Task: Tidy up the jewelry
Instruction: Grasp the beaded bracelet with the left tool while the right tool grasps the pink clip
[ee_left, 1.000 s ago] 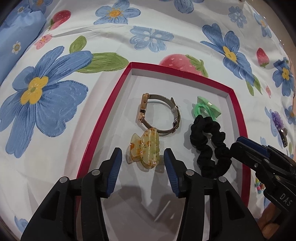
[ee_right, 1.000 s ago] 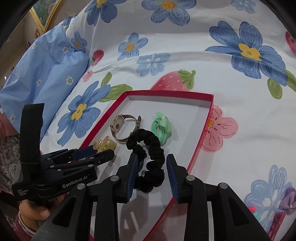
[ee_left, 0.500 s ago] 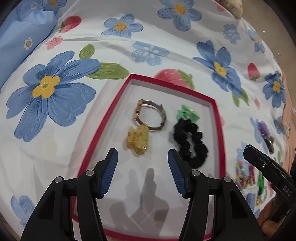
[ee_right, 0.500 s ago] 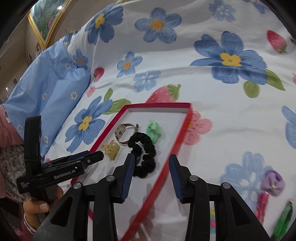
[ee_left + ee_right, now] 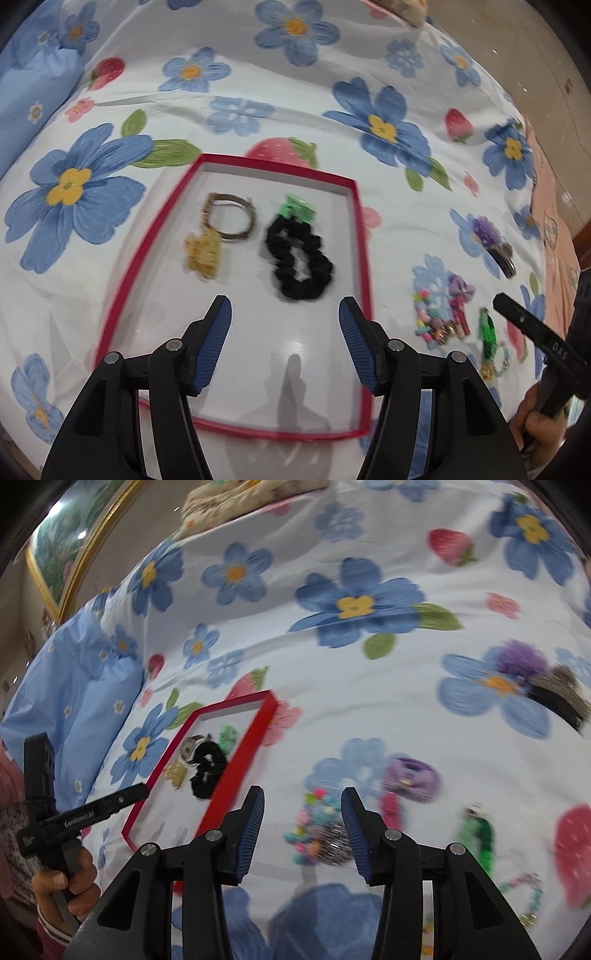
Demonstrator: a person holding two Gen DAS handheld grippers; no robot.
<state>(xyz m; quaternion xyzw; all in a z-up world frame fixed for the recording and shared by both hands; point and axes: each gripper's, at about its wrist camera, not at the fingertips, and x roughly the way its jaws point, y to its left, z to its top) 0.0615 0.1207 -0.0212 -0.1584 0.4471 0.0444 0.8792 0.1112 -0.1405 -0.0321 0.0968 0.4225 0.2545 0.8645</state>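
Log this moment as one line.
left claw: opening, empty, over red tray | right claw: opening, empty, over bead bracelet | tray: watch, yellow clip, black scrunchie, green tie

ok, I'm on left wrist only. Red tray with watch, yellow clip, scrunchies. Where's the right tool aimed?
Observer: The right tool points at the bead pile on the bedspread, outside the tray.
Operator: Holding anything?
Observer: No. Its jaws are opening, nothing between them.
Operator: What else is out there?
Observer: A purple bow just past the beads, clearer here than in your view.
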